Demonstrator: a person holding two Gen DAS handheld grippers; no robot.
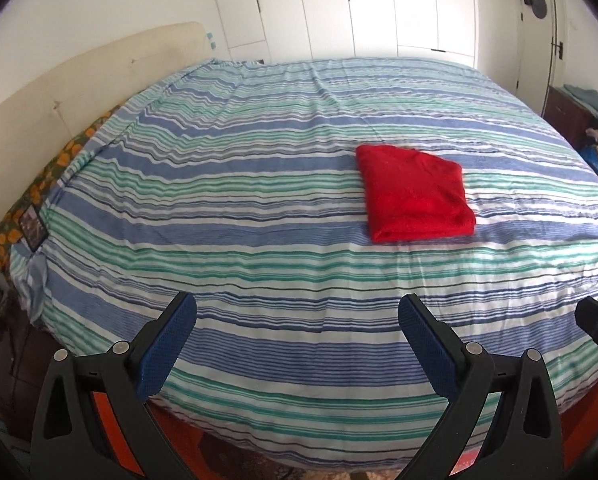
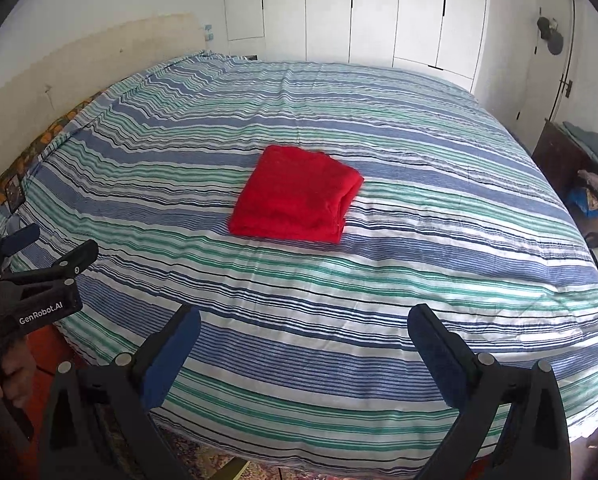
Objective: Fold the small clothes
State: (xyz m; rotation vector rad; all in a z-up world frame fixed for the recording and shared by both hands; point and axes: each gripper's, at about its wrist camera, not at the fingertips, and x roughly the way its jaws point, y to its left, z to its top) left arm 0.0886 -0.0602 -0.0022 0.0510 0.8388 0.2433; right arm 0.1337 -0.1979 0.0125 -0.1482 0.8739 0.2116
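Note:
A red garment lies folded into a compact rectangle on the striped blue, green and white bedspread. It also shows in the right wrist view, near the bed's middle. My left gripper is open and empty, held above the near edge of the bed, well short of the garment. My right gripper is open and empty too, also back at the near edge. The left gripper also appears in the right wrist view at the far left, open.
A cream headboard and patterned pillows run along the left. White wardrobe doors stand behind the bed. A dark cabinet with piled clothes sits at the right, beside a door.

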